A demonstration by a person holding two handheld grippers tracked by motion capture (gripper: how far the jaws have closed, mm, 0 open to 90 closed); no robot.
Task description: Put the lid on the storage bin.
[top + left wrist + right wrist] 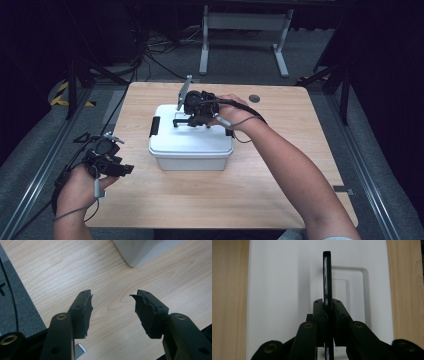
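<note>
A white plastic box [190, 145] with a lid stands in the middle of the wooden table [225, 200]. Its black carry handle [180, 121] is raised upright from the lid's recess. My right gripper [188, 119] reaches over the lid from the right and is shut on the handle. In the right gripper view the thin black handle [327, 277] runs edge-on between the two pads [318, 315], over the white lid [274, 290]. My left gripper [124, 169] hovers by the table's left edge, open with nothing between its jaws [111, 298]. The box's corner [140, 250] lies ahead of it.
A black latch [155, 126] sits on the box's left end. A round dark grommet [254, 98] is set in the table's far right. Beyond the far edge stands a white metal frame [240, 30] among cables on the floor. Grey floor [15, 305] borders the table's left edge.
</note>
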